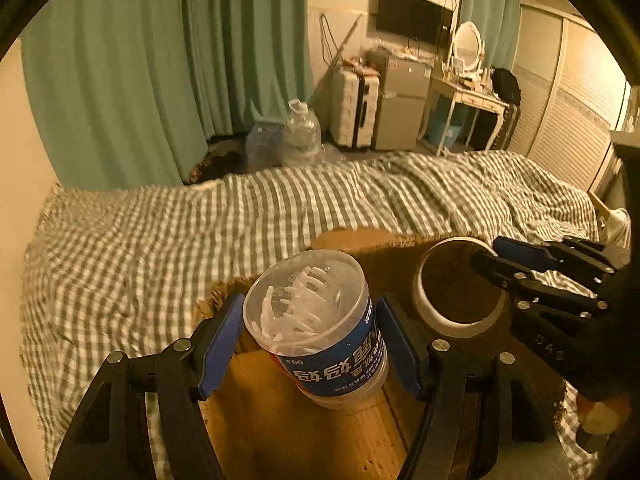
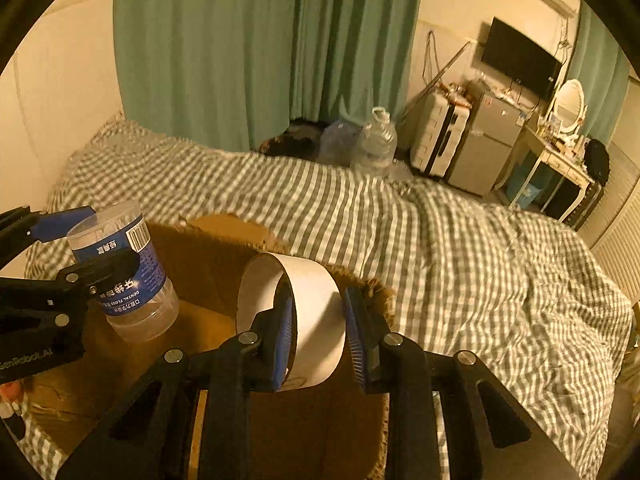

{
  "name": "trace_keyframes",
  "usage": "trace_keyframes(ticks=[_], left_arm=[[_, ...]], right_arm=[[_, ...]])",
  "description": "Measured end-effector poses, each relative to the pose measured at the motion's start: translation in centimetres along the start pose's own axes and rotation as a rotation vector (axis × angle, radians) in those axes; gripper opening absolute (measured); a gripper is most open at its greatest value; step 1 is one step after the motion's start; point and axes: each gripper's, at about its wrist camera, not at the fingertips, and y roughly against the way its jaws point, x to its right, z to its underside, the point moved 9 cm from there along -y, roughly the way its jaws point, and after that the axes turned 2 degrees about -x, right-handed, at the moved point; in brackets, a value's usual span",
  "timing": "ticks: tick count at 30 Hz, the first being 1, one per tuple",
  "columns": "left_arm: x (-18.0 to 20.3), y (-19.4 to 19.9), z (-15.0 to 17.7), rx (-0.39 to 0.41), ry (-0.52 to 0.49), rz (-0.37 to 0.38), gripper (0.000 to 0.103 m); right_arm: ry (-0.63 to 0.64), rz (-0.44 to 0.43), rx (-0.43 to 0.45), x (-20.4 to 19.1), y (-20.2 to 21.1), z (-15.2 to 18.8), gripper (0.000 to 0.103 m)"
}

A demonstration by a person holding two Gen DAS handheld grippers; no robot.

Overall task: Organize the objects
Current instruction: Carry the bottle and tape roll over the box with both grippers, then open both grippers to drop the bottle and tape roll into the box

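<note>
My left gripper [image 1: 310, 344] is shut on a clear plastic jar [image 1: 320, 320] with a blue label and white floss picks inside. The jar tilts, with its open top toward the camera. It hangs over an open cardboard box [image 1: 280, 420] that lies on the bed. My right gripper [image 2: 320, 332] is shut on a white tape ring [image 2: 316, 312], its blue pads pressing the ring's two edges. The ring also hangs over the box [image 2: 200, 264]. From the right wrist, the left gripper [image 2: 102, 240] and jar [image 2: 136, 280] show at the left. From the left wrist, the right gripper [image 1: 490, 254] and ring [image 1: 460, 324] show at the right.
A bed [image 1: 160, 232] with a green-and-white checked cover fills the middle. Behind it hang green curtains [image 1: 160, 60]. On the floor stand large water bottles [image 1: 302, 128], a suitcase [image 1: 354, 114], a small fridge [image 1: 402, 108] and a dressing table [image 1: 468, 96].
</note>
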Motion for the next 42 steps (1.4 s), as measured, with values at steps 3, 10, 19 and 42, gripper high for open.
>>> trace_keyframes(ticks=[3,10,19,42], left_arm=[[-0.1,-1.0,0.1,-0.024,-0.002,0.003,0.069],[-0.3,-2.4,-0.1,-0.043,-0.024,-0.018,0.069],[-0.9,-4.4,0.3,-0.091,0.0,-0.037,0.069],[-2.0,5.0,-2.2,0.05,0.066,-0.067,0.098]], right_arm=[[0.013,-0.001,-0.04,0.1,-1.6,0.8,0.024],[0.028,0.009,-0.093,0.1,-3.8,2.3,0.025],[0.029,0.0,-0.101,0.0,-3.9,2.5,0.025],[-0.009,-0.003,-0.005,0.3,4.4,1.0,0.087]])
